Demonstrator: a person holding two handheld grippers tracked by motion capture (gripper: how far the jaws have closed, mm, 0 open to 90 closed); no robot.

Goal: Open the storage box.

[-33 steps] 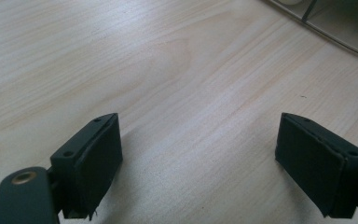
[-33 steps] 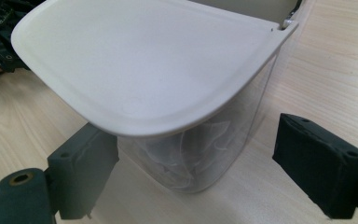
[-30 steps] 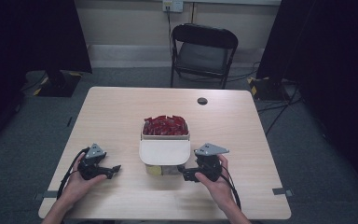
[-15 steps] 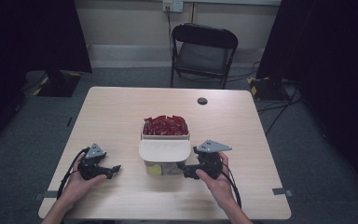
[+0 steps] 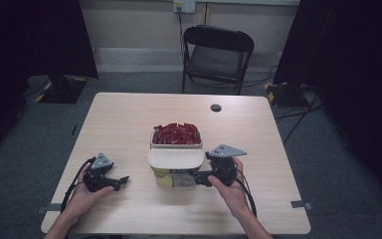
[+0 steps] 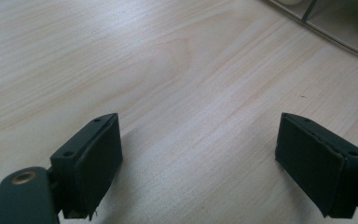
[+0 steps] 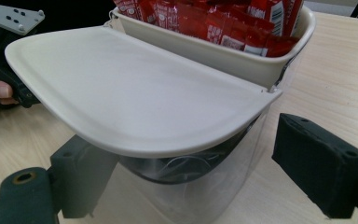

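While open, right claw (image 7: 186,172) beside container (image 7: 200,186)

text: none legible | red packets (image 7: 223,23): print too small and blurred to read

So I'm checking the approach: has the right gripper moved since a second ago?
Yes, slightly. In the high view the right gripper has edged left toward the container, judged against the table's near edge. Its fingers now flank the clear base.

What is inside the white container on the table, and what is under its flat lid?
The white container holds red packets. Under the flat lid is a clear compartment; its contents are mostly covered, so I cannot identify them.
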